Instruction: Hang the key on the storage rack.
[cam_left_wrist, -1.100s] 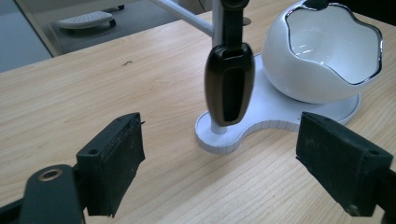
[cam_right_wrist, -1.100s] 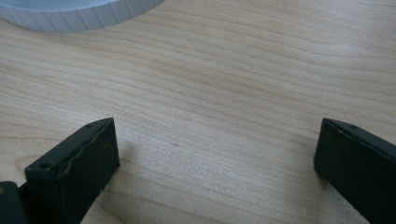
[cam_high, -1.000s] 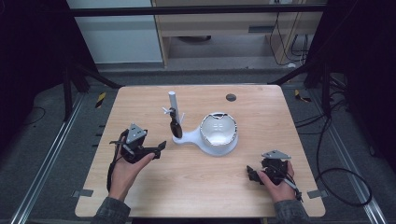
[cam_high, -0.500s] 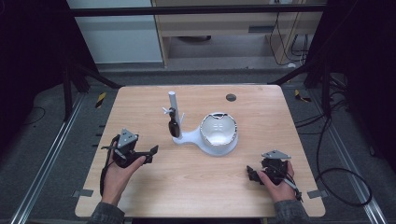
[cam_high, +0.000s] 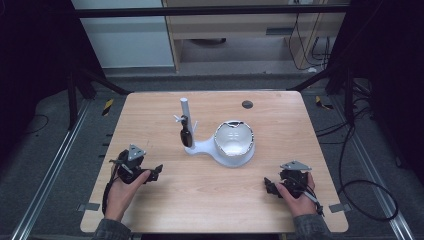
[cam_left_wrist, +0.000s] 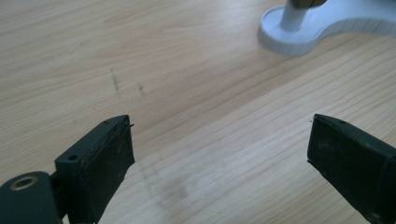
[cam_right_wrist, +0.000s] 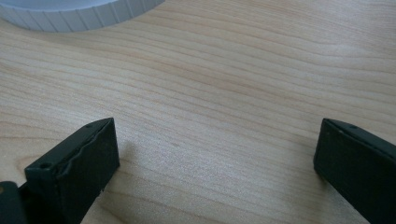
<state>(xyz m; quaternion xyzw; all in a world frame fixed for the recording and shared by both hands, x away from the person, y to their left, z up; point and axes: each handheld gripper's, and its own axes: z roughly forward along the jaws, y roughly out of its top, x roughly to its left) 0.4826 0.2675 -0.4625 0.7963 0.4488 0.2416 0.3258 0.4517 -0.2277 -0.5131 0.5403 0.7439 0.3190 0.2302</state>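
Observation:
A white stand (cam_high: 210, 148) sits mid-table, with an upright white post (cam_high: 184, 107), a dark object (cam_high: 186, 134) hanging on it and a white bowl-like cup (cam_high: 233, 140) with a shiny inside. Its base edge (cam_left_wrist: 303, 37) lies ahead of my left gripper (cam_left_wrist: 219, 149), whose jaws have just been opening and stand wide over bare wood with nothing between them. That left gripper (cam_high: 156, 172) rests low at the table's front left. My right gripper (cam_high: 269, 186) is at the front right, open too, nothing between its jaws (cam_right_wrist: 215, 154); the stand's rim (cam_right_wrist: 79, 14) lies ahead of it.
The wooden table (cam_high: 280, 115) has a small dark round hole (cam_high: 247, 104) near its far edge. Black frame legs stand at both sides, and a cabinet and cables lie beyond the table. Cables trail from both grippers toward the front edge.
My left gripper has drawn back from the stand toward the front left and sunk toward the table. The right gripper has kept still.

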